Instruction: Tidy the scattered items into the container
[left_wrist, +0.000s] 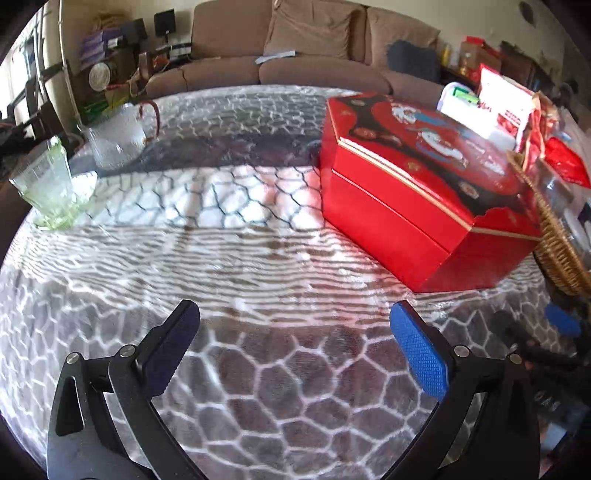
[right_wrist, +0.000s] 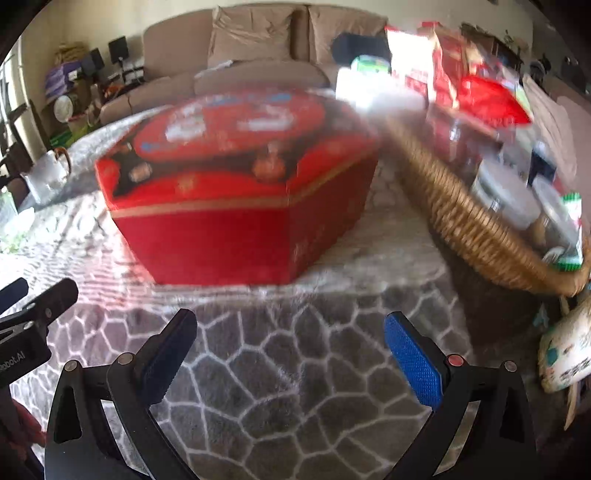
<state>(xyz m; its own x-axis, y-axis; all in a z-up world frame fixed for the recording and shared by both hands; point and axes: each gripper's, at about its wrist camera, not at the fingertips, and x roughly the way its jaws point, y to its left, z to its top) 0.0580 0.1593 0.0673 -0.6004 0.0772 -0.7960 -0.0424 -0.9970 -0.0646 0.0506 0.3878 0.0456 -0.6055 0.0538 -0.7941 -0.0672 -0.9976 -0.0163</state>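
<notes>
A woven wicker basket (right_wrist: 469, 225) stands at the right of the glass table, with several lidded jars (right_wrist: 506, 192) and red packets (right_wrist: 491, 96) in it; in the left wrist view only its rim (left_wrist: 557, 251) shows. A large red gift box (left_wrist: 406, 206) (right_wrist: 229, 221) with a decorated lid sits beside it, closed. My left gripper (left_wrist: 294, 308) hovers open over bare table, short of the box, nothing between its fingers. My right gripper (right_wrist: 290, 316) is open and empty too, in front of the box and basket. The right wrist view is blurred.
A green glass cup (left_wrist: 51, 184) and a clear glass pitcher (left_wrist: 118, 136) stand at the table's far left. A white printed bag (right_wrist: 565, 350) lies by the basket's near side. The left gripper's finger (right_wrist: 37, 295) shows at the right view's left edge. A brown sofa (left_wrist: 295, 48) lies beyond.
</notes>
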